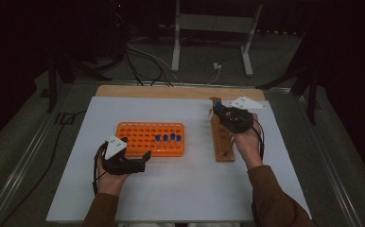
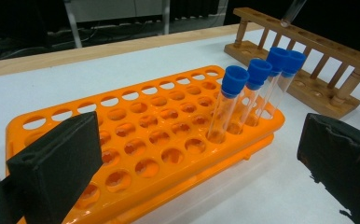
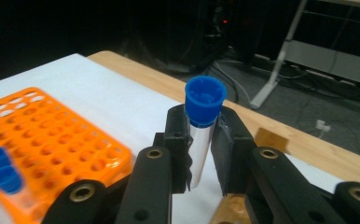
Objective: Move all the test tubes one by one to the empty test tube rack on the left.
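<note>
white table top (image 1: 180, 189) | wooden table edge (image 1: 171, 91) | floor cables (image 1: 145, 59) | metal stand (image 1: 209, 28)

the held tube (image 3: 200, 140) has its lower end hidden behind the right gripper (image 3: 201, 154).

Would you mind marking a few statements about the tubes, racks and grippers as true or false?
1. The right gripper holds a blue-capped tube. True.
2. Four capped tubes stand in the orange rack. True.
3. The left gripper is shut on the orange rack. False: its jaws stand open, with nothing held.
4. The wooden rack lies left of the orange rack in the high view. False: it lies to the right.
5. The tube caps are red. False: blue.
</note>
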### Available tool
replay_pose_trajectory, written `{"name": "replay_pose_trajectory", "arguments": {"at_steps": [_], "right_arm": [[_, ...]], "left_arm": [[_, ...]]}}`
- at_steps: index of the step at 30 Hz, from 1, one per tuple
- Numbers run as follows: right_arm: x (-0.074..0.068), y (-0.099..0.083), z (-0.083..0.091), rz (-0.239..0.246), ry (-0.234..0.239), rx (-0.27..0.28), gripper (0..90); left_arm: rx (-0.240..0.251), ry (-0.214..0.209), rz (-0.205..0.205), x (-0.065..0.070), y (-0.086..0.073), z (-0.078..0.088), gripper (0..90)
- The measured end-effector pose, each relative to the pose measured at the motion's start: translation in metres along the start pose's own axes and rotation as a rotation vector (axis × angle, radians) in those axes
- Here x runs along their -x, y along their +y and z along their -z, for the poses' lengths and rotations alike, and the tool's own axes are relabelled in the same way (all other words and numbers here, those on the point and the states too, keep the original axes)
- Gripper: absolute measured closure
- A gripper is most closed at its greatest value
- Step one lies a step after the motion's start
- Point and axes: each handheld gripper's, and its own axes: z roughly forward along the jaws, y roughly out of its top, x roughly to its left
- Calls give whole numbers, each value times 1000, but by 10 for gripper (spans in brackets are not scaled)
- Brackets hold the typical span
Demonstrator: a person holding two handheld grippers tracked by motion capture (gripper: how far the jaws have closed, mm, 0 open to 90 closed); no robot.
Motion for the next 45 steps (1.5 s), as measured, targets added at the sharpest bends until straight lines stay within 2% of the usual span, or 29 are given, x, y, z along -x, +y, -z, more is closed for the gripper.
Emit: {"name": "replay_pose_trajectory", "arguments": {"at_steps": [5,9,19,33,45], "right_arm": [[-9,0,5,-3,53,-3,771],[-18,0,8,15,87,-15,770],[-37,-3,16,37,144,-36,769],[-63,-5,20,60,255,-62,770],[-89,-2,14,77,331,-78,768]], "left_arm": [[4,-12,2,1,1,0,7],[14,-22,4,4,3,1,7],[18,-27,-11,12,8,-1,7],[17,-58,-56,31,22,-11,15],[28,-92,-83,49,33,-21,26]]}}
